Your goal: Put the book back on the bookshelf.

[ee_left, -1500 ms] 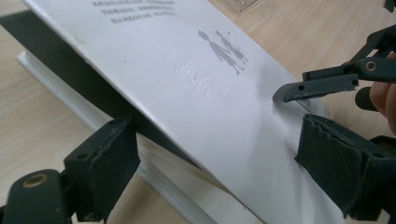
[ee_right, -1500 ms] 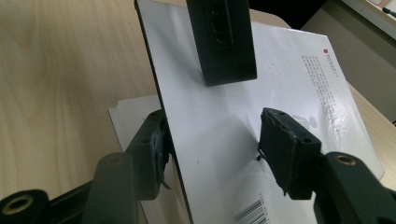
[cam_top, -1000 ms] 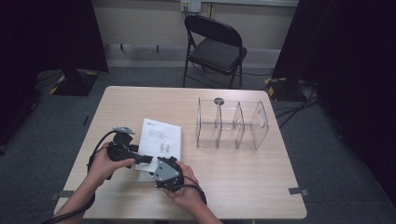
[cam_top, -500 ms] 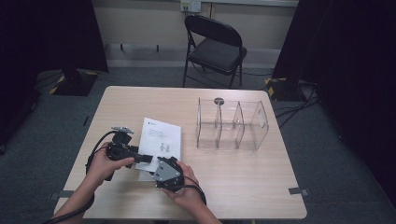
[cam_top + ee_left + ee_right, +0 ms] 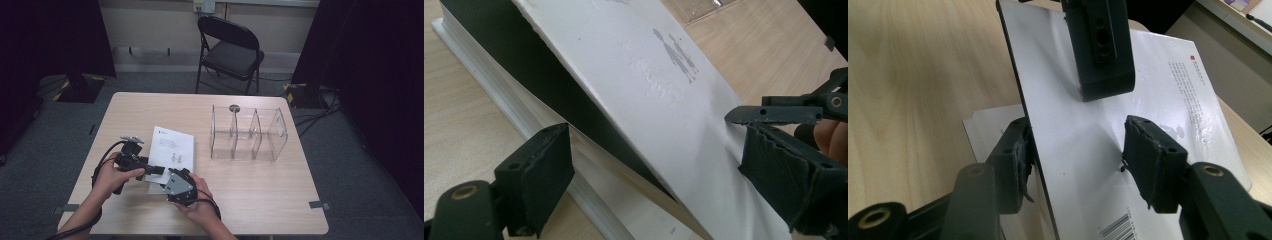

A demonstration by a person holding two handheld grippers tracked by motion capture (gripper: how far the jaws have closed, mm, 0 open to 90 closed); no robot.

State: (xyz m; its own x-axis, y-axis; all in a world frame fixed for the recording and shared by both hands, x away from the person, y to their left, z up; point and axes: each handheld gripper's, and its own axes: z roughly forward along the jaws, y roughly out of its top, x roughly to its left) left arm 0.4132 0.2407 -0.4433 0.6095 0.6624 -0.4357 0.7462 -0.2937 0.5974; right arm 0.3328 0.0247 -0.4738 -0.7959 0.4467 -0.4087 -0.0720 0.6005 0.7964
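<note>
At the near edge of the pale wooden table (image 5: 250,200), left of centre, the person's two hands meet over a thin white booklet with small grey figures printed on its cover (image 5: 172,150). The right gripper (image 5: 176,186) sits nearest, just right of the left gripper (image 5: 150,170), and both point at the booklet's near end.

In the right gripper view the booklet's cover (image 5: 1128,100) stands lifted off the pages beneath. The right gripper (image 5: 1078,160) straddles that cover's edge: one pad touches the cover's underside, the other stands slightly off its printed face, so the jaws are part-way apart and not clamped. A black jaw of the left gripper comes in from above and rests on the cover.

In the left gripper view the left gripper (image 5: 654,165) has one pad below the raised cover (image 5: 659,85) and the other above its face; whether they pinch it I cannot tell. The white block of pages (image 5: 499,95) lies flat on the table underneath.

Farther off and to the right stands a clear plastic organiser box with three compartments (image 5: 248,132), well apart from the booklet. Beyond the table's far edge is a dark folding chair (image 5: 227,50).
</note>
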